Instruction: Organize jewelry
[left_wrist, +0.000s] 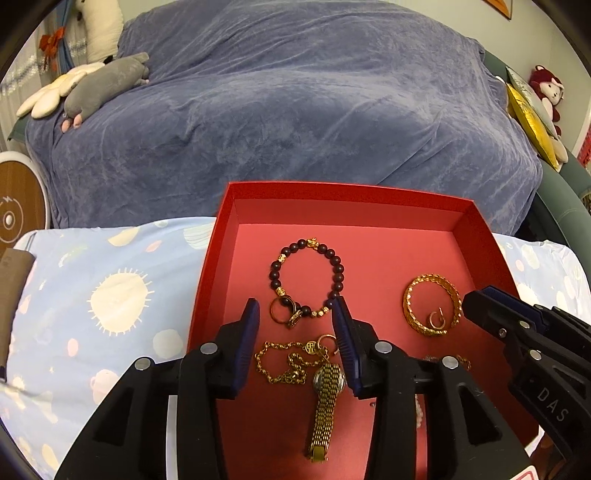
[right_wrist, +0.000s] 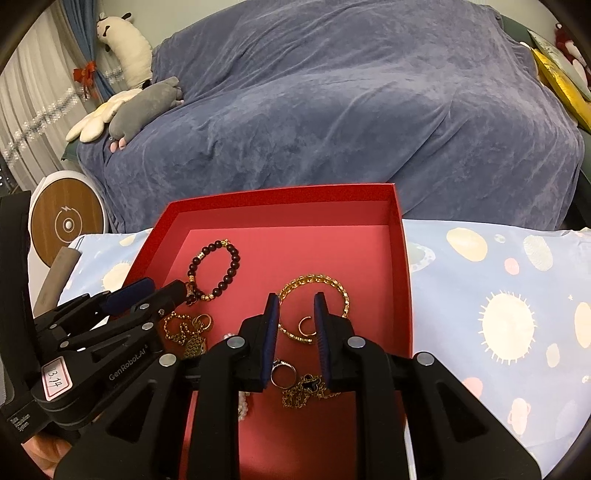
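Both grippers, left (left_wrist: 297, 328) & right (right_wrist: 297, 325), gape over red box (right_wrist: 402, 280) w/ jewelry.

Beyond my worktop (left_wrist: 110, 295), draped in a pale blue cloth printed with cream suns and dots, I saw a sofa under a slate-blue velvety throw (left_wrist: 295, 110). A grey plush toy (left_wrist: 107, 83) and a cream flower-shaped cushion (left_wrist: 48, 96) lay at its left end. White curtains (right_wrist: 33, 110) with a blue drape hung at the left. A round wood-faced device (right_wrist: 66, 225) stood below them. Gold cushions (left_wrist: 528, 122) leaned at the right.
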